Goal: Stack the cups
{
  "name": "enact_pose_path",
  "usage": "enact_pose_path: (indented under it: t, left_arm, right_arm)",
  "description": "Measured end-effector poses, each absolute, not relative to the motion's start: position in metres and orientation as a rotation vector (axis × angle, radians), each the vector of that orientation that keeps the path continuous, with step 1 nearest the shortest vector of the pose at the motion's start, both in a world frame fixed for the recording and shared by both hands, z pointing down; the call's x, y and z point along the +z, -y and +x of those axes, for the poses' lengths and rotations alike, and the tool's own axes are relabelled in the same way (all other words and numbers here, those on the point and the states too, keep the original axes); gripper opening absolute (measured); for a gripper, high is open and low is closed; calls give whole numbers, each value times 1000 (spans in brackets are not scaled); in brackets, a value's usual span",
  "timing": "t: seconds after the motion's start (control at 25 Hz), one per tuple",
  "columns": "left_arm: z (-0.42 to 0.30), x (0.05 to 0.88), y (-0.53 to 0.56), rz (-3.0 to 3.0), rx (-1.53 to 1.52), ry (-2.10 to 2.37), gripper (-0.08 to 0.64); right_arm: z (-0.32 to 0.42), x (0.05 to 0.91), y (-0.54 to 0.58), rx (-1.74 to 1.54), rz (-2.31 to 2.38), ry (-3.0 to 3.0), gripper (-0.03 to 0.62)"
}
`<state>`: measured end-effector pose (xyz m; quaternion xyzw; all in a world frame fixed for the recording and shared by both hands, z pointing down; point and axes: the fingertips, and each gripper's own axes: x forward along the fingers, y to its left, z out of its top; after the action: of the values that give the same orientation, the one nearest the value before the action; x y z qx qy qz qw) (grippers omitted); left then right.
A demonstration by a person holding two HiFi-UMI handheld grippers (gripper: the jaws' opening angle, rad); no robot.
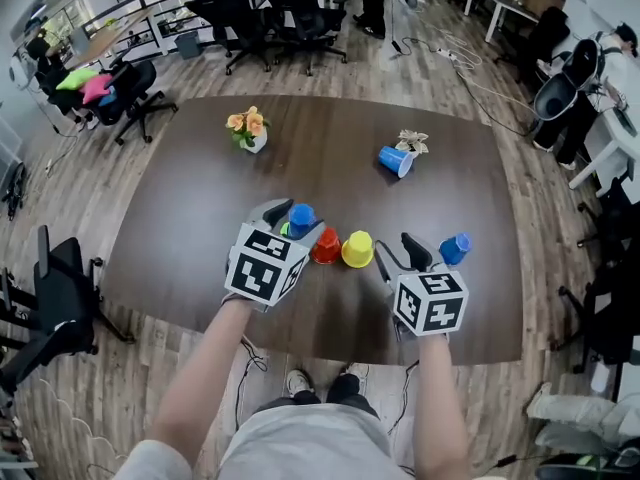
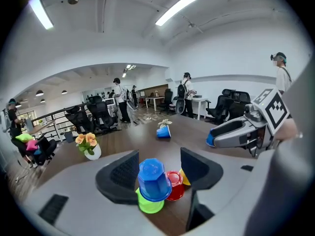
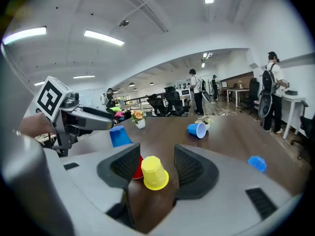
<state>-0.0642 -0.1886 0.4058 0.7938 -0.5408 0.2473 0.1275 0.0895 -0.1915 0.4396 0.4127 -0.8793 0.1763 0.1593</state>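
Observation:
A blue cup (image 2: 154, 179) sits upside down, a little tilted, on top of a green cup (image 2: 149, 203). My left gripper (image 2: 158, 170) stands open around the blue cup; the cup is close to the left pad and clear of the right one. In the head view the left gripper (image 1: 292, 223) is at table centre front by the blue cup (image 1: 301, 217). Beside it stand a red cup (image 1: 326, 246) and a yellow cup (image 1: 357, 249), both upside down. My right gripper (image 3: 156, 161) is open around the yellow cup (image 3: 154, 173), with gaps on both sides.
Another blue cup (image 1: 455, 248) stands upside down right of my right gripper (image 1: 400, 254). A third blue cup (image 1: 396, 160) lies on its side by a dried plant (image 1: 411, 142). A flower vase (image 1: 248, 129) stands far left on the table (image 1: 200, 208). Office chairs ring the table.

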Motion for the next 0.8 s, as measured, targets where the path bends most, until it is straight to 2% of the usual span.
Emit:
enact_pose_path:
  t: [0.36,0.8]
  left_arm:
    - [-1,375,197,2470,635,1511,261]
    - [85,415,210,2495,685,1324,258]
  right_arm:
    - [144,437,191,479,1323,2440,216]
    - [229,462,212,444,1437,2290,216]
